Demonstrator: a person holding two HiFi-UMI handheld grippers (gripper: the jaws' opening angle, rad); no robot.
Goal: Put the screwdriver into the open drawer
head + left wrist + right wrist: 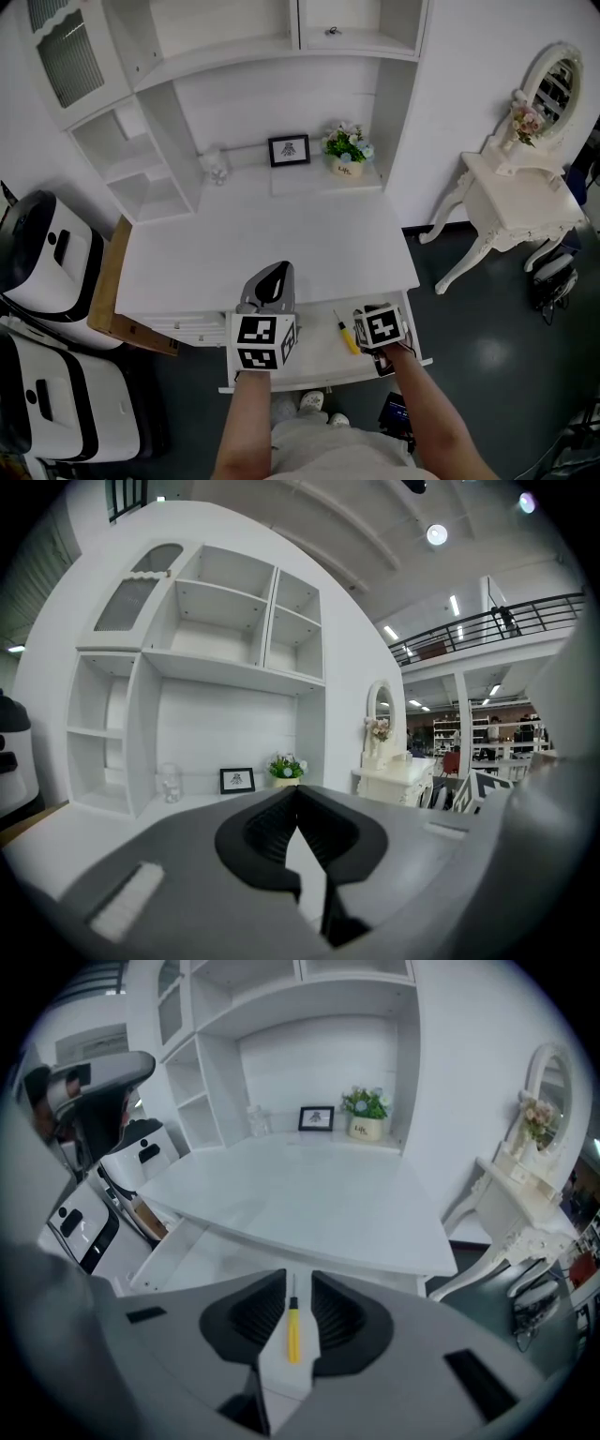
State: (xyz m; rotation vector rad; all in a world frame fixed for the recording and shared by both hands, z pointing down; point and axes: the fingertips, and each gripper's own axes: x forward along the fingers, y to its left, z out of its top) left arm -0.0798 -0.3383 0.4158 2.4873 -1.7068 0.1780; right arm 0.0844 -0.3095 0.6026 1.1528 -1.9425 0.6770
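Empty right gripper (294, 1286), jaws ajar, hangs over slim yellow-handled screwdriver (293, 1333) in drawer (317, 354); left gripper (299, 803) closed.

The screwdriver (293, 1331) has a yellow handle and a thin dark shaft. The drawer (319, 361) and desk (272, 244) are plain white. The left gripper (298, 791) and right gripper (298, 1290) are grey with black ribbed pads. Their cubes (261, 339) carry black-and-white square markers. The frame (289, 150) is black. The flowers (347, 141) look pale, perhaps white and lilac, over green leaves in a cream pot (346, 168). The floor (487, 347) is dark grey, the board (108, 286) brown, the machines (47, 258) white with black, the dressing table (520, 197) cream.
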